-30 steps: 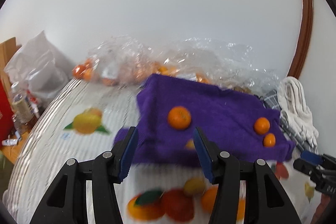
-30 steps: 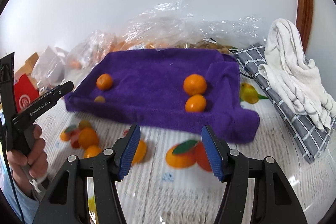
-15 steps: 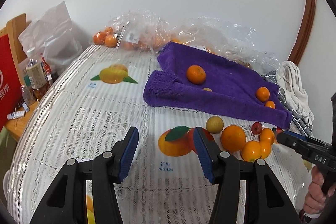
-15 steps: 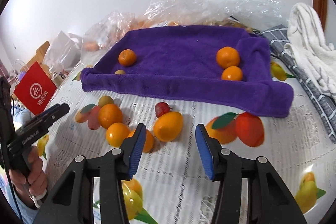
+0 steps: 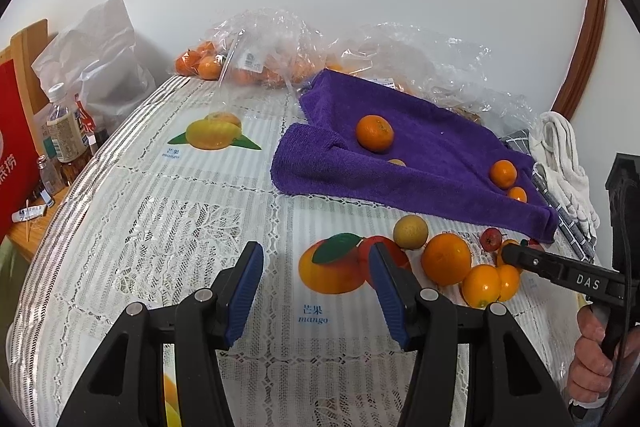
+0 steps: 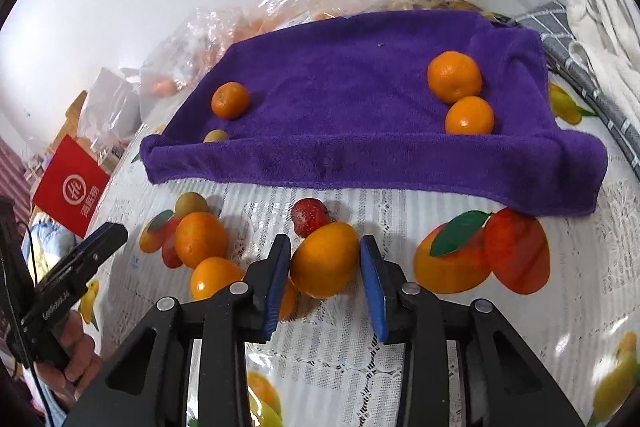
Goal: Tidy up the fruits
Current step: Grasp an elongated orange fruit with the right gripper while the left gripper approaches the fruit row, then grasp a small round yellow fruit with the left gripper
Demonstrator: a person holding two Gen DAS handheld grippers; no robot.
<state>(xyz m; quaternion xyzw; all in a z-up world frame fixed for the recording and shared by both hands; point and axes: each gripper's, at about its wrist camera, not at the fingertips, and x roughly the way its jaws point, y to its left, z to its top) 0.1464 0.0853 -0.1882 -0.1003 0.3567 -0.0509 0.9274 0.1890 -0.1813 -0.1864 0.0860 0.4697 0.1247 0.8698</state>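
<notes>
- One oval orange fruit (image 6: 325,270), smooth-skinned, lower centre of the right wrist view, long axis tilted up to the right; sits between the right gripper (image 6: 325,281) pads, narrow gap, contact unclear.
- Left gripper (image 5: 316,285) wide, nothing between the pads, over lace tablecloth (image 5: 160,235).
- Fluffy purple towel (image 6: 360,99) upper centre, four round fruits on it.

The right gripper (image 6: 325,277) has its blue pads either side of an oval orange fruit (image 6: 325,264) on the lace tablecloth (image 6: 440,339), jaws apart and not clearly pressing it. Just beyond the fingertips lies a small red fruit (image 6: 309,217), touching the orange one. To their left sit more oranges (image 6: 200,239). Further ahead, a purple towel (image 6: 340,95) carries four fruits
</notes>
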